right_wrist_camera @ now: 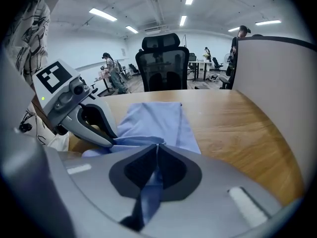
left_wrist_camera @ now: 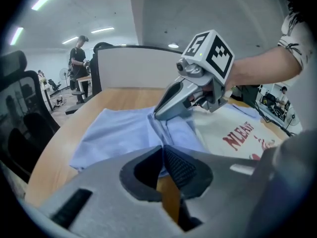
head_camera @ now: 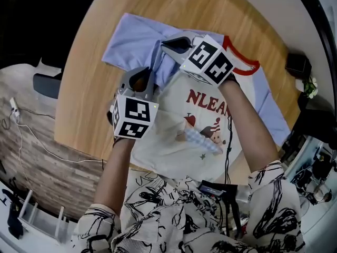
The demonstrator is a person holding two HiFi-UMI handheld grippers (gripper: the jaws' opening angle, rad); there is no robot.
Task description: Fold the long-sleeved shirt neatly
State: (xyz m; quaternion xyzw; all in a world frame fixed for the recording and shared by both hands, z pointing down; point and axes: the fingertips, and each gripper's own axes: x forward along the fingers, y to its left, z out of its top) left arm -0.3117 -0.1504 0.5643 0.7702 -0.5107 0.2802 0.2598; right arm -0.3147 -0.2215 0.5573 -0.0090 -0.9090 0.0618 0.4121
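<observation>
The long-sleeved shirt (head_camera: 179, 141) lies flat on the round wooden table (head_camera: 84, 94): white body with a red print, red collar (head_camera: 247, 65), light blue sleeves. One blue sleeve (head_camera: 129, 41) spreads toward the far left. My left gripper (head_camera: 149, 70) is shut on a raised fold of this sleeve (left_wrist_camera: 119, 133), and its own view shows the jaws (left_wrist_camera: 162, 148) pinching blue cloth. My right gripper (head_camera: 164, 45) is shut on the same sleeve (right_wrist_camera: 158, 115) a little farther along, blue fabric running between its jaws (right_wrist_camera: 157, 147). The two grippers' tips sit close together.
The other blue sleeve (head_camera: 274, 109) lies at the right beside the table edge. A small black object (head_camera: 298, 65) sits at the far right rim. Cables (head_camera: 31, 136) hang left of the table. An office chair (right_wrist_camera: 161, 66) and a partition (left_wrist_camera: 133, 68) stand behind it.
</observation>
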